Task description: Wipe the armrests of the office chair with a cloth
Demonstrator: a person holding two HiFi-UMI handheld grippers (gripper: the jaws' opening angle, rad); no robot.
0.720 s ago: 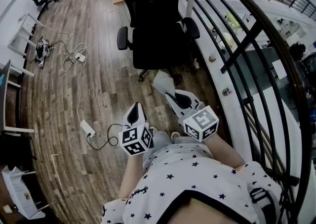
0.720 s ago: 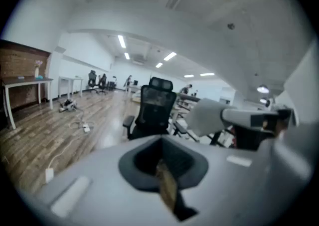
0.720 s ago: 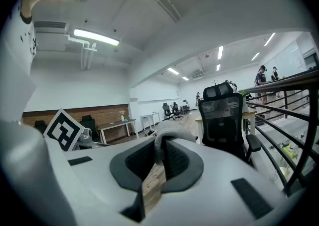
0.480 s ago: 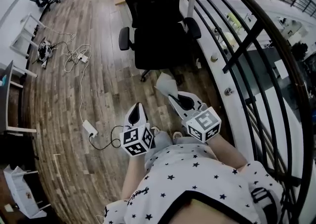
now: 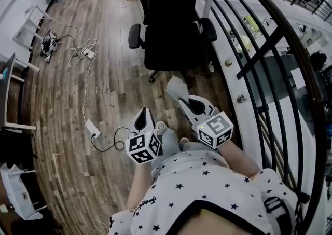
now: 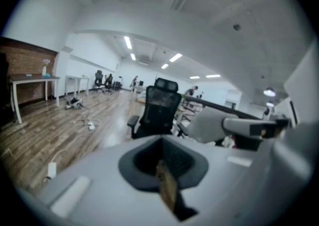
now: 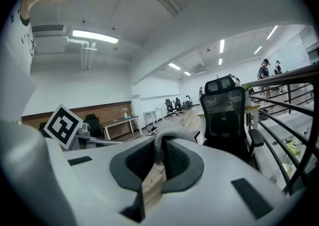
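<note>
Cloth (image 5: pixel 175 86), soft grey, pinched in right gripper (image 5: pixel 182 100); black mesh chair (image 5: pixel 171 26) ahead

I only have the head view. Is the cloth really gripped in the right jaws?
Observer: Yes. The right gripper view shows the cloth pinched between the right gripper's jaws.
Operator: And the left jaws?
Observer: The left gripper's jaws sit close together with nothing between them.
Operator: Anyone near the chair?
Observer: Only people standing far behind the chair.
</note>
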